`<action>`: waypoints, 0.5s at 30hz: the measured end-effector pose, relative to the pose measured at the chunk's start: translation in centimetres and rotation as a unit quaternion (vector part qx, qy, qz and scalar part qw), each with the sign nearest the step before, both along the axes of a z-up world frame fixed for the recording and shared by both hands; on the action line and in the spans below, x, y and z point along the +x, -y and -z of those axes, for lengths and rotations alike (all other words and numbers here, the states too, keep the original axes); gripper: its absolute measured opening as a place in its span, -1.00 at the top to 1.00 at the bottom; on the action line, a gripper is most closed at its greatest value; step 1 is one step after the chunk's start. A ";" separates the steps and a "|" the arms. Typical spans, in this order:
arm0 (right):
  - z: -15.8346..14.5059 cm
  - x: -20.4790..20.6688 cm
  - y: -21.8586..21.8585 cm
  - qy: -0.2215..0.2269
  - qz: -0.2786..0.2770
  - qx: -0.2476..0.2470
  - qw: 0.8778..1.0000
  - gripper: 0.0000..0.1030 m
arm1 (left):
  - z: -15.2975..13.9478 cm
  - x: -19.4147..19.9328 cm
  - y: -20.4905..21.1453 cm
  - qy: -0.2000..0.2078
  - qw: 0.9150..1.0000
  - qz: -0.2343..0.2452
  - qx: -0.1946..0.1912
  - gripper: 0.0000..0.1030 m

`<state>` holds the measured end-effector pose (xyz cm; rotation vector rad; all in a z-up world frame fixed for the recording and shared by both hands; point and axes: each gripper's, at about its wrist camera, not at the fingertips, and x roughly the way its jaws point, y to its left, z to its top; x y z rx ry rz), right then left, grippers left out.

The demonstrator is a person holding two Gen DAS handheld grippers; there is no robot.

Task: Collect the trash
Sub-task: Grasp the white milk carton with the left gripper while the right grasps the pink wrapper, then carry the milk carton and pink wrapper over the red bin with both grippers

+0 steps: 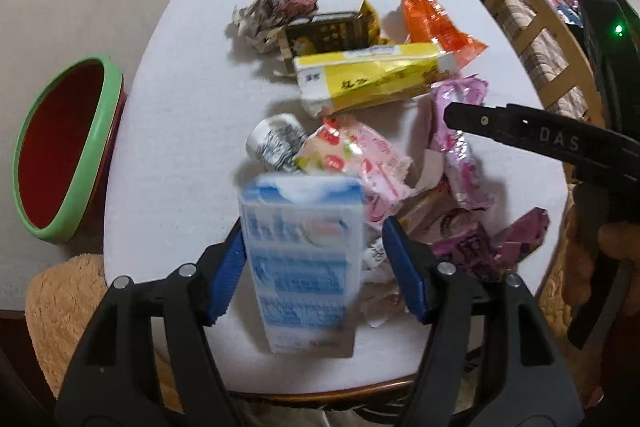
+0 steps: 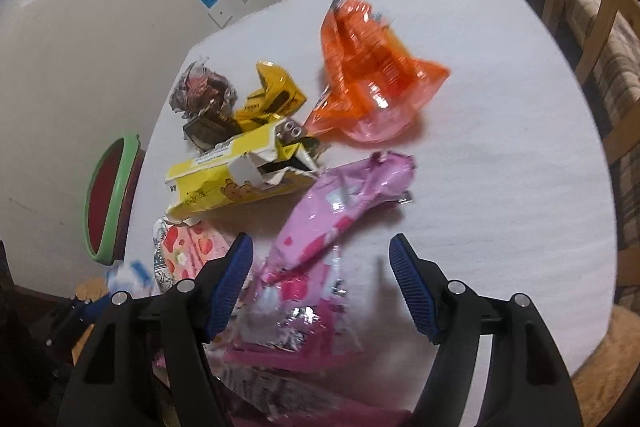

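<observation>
A blue and white carton (image 1: 304,259), blurred, stands between the jaws of my left gripper (image 1: 314,267). The left pad lies against it and a gap shows at the right pad, so the gripper is open. My right gripper (image 2: 320,275) is open over a pink wrapper (image 2: 340,211), which lies blurred between its fingers without touching the right pad. Its black finger (image 1: 520,135) reaches in from the right in the left wrist view. A yellow pack (image 1: 372,75), an orange wrapper (image 1: 432,19), a crumpled wad (image 1: 276,7) and several other wrappers lie on the white table (image 1: 180,107).
A red bin with a green rim (image 1: 60,147) stands off the table's left edge, also seen as the bin (image 2: 112,203) in the right wrist view. A wooden chair (image 1: 540,39) stands at the right. A fuzzy tan cushion (image 1: 68,299) lies at the near edge.
</observation>
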<state>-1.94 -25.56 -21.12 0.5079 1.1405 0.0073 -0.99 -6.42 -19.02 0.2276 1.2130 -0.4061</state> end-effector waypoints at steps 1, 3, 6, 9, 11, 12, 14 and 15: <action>0.2 0.2 -0.3 -0.004 -0.002 -0.001 1.000 -0.33 | 0.2 0.0 -0.1 -0.003 1.000 -0.004 -0.001 -0.31; 0.6 0.4 -1.0 -0.015 -0.007 -0.013 1.000 -0.33 | 0.6 -0.1 -0.5 -0.010 1.000 -0.007 -0.004 -0.31; 1.4 0.7 -1.6 -0.025 -0.019 -0.018 0.999 -0.02 | 1.3 -0.3 -0.7 -0.015 1.000 -0.005 -0.001 -0.31; 1.5 0.5 -1.9 -0.022 -0.024 -0.014 0.999 0.25 | 2.1 -0.5 -1.0 -0.028 1.000 -0.008 -0.005 -0.04; 1.1 0.2 -2.0 -0.012 -0.026 -0.018 0.999 0.46 | 2.2 -0.6 -1.3 -0.032 0.999 -0.015 -0.014 0.00; 0.9 0.1 -2.0 -0.008 -0.025 -0.019 0.999 0.48 | 2.1 -0.6 -1.4 -0.030 0.999 -0.018 -0.017 0.00; 0.1 -0.2 -1.8 0.004 -0.021 -0.022 1.000 0.52 | 1.7 -0.6 -1.4 -0.023 0.999 -0.020 -0.019 0.00; -0.2 -0.3 -1.7 0.009 -0.019 -0.023 1.000 0.53 | 1.3 -0.6 -1.5 -0.016 0.999 -0.022 -0.022 0.00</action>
